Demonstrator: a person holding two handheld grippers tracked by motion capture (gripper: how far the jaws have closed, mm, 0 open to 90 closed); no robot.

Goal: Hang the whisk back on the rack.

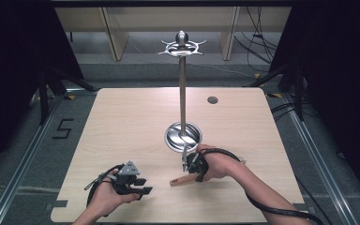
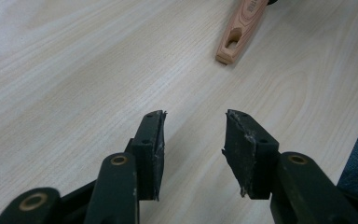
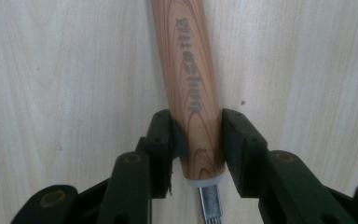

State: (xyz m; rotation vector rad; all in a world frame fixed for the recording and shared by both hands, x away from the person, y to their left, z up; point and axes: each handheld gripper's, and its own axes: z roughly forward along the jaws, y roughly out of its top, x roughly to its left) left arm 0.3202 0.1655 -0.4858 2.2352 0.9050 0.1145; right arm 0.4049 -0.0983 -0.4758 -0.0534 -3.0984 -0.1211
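One light wooden utensil handle with a metal shank (image 3: 192,88) lies on my pale wood table (image 1: 122,122), just before the steel stand's round base (image 1: 183,136). My right gripper (image 3: 196,135) clamps its shank end. My left gripper (image 2: 193,144) rests nearby, jaws apart, empty.

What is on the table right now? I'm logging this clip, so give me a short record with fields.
tool: utensil with wooden handle and metal neck, lying flat on table
right gripper: jaws on both sides of the handle, pressing on it near the metal end
left gripper: open, nothing between jaws, apart from the tool
stand: upright metal pole with hooked top and round base, behind the tool
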